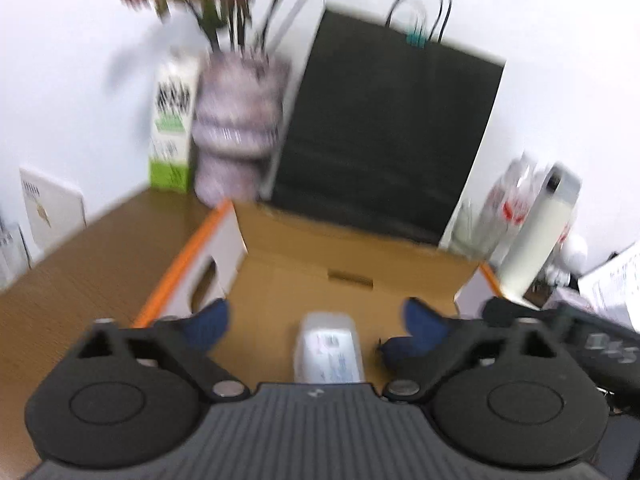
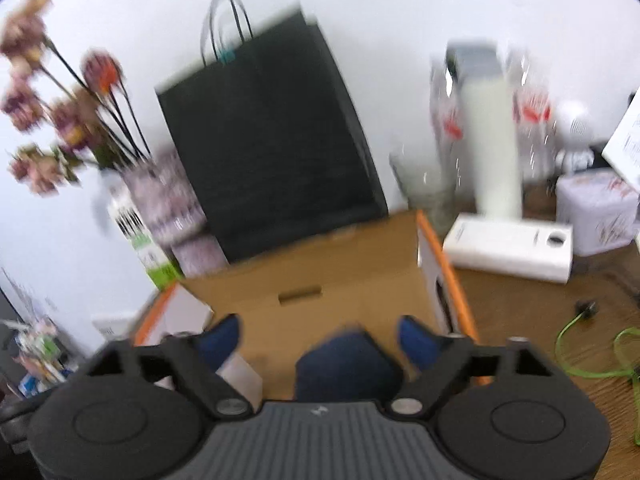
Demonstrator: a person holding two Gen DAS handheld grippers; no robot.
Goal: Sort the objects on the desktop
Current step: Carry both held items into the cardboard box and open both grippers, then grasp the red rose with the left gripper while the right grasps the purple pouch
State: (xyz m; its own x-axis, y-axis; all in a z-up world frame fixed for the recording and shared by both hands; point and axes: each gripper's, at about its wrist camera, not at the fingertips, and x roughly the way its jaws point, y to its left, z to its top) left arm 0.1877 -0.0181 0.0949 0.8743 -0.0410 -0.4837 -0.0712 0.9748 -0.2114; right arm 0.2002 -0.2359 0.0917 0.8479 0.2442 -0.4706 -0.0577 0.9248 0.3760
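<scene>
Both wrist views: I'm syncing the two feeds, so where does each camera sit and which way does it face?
Left wrist: on the left gripper, facing the open brown cardboard box; open blue-padded fingers show above a white plastic container.
Right wrist: on the right gripper, facing the same box; open fingers show.
Shared: box, tall black paper bag, wall.

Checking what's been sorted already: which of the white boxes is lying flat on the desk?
The long white box with a round hole, right of the cardboard box. The green-and-white carton stands upright by the vase.
</scene>
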